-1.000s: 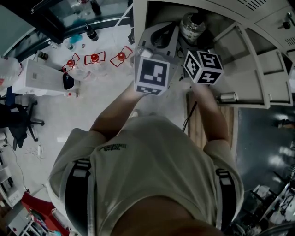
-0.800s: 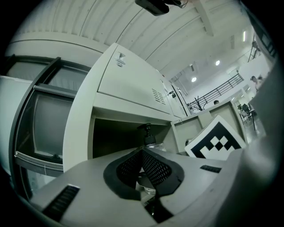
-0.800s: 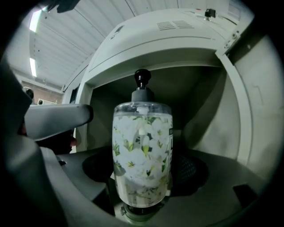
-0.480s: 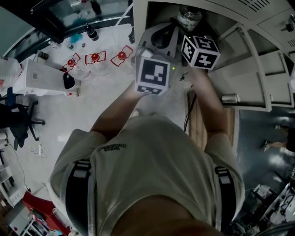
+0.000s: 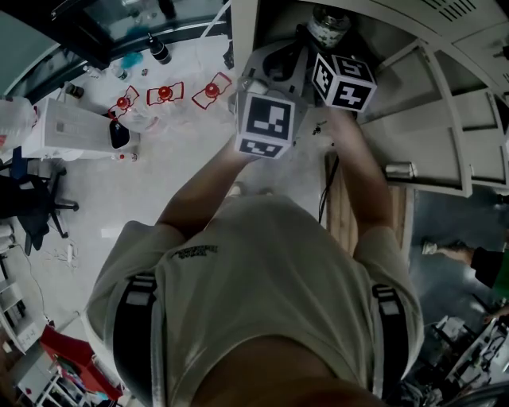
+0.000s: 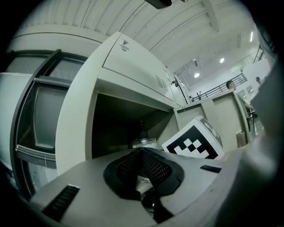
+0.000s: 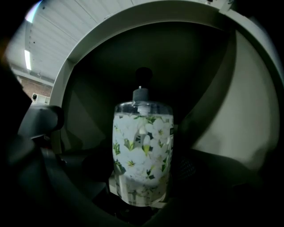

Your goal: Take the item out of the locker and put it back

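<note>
Head view: both arms (image 5: 362, 179) reach up to an open locker (image 5: 445, 119). The left tool (image 5: 274, 70) and right tool (image 5: 322, 44) sit side by side at its mouth, and only the top of a bottle (image 5: 328, 22) shows, just ahead of the right tool. The grip cannot be read from here. The right gripper view supplies it: right tool clenched on the bottle, one dark jaw against each side of the lower body. Bottle upright, clear, printed with white flowers and green leaves, pump head on top. Dark locker interior behind and around it, pale wall off to the tool's right. Whether the bottle's base rests on anything is not visible. Left gripper view: the left tool's black mesh-faced jaws are closed together to a point, with nothing between them. Ahead of that tool is the locker opening with the bottle's top inside; just to its right, the right tool's marker cube (image 6: 195, 144). Ceiling lights (image 6: 196, 75) far beyond.
</note>
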Available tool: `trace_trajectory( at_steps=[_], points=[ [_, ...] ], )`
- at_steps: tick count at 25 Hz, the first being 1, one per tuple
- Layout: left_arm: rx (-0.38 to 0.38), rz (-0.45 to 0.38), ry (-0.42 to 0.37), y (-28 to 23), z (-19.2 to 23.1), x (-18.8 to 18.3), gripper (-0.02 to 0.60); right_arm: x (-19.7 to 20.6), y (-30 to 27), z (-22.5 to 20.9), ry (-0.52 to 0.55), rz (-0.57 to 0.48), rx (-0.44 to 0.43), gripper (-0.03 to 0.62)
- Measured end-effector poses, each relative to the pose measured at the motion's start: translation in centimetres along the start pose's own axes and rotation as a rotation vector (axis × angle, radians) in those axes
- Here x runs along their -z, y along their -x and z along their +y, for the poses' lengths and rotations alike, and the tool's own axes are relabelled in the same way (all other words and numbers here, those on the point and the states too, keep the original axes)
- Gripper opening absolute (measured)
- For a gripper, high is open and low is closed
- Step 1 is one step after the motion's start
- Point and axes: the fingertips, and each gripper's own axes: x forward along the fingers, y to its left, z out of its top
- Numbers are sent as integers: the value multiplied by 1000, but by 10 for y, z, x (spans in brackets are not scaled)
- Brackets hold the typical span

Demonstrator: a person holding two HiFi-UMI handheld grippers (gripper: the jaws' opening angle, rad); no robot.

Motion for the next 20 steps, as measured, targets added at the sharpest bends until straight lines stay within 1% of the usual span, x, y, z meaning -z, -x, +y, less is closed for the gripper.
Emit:
trace_trajectory(
  at_steps=[7, 13, 14, 15, 18, 20],
  points=[
    [5, -2, -1, 0, -2, 1, 14, 1, -2, -1, -5, -16, -7, 373],
    [4, 16, -3, 0, -3, 7, 14, 5, -5, 0, 4, -7, -19, 379],
    [2, 19, -6, 0, -2, 8, 14, 7, -7, 1, 4, -2, -26, 402],
    [0, 22, -7, 0, -2, 9, 14, 8, -9, 1, 3, -1, -32, 449],
    [-5, 23, 1, -1, -2, 10, 14, 5, -3, -5, 4, -25, -17, 451],
    [-9, 18, 6, 0, 1, 8, 14, -4, 4, -7, 23, -47, -4, 451]
  ],
)
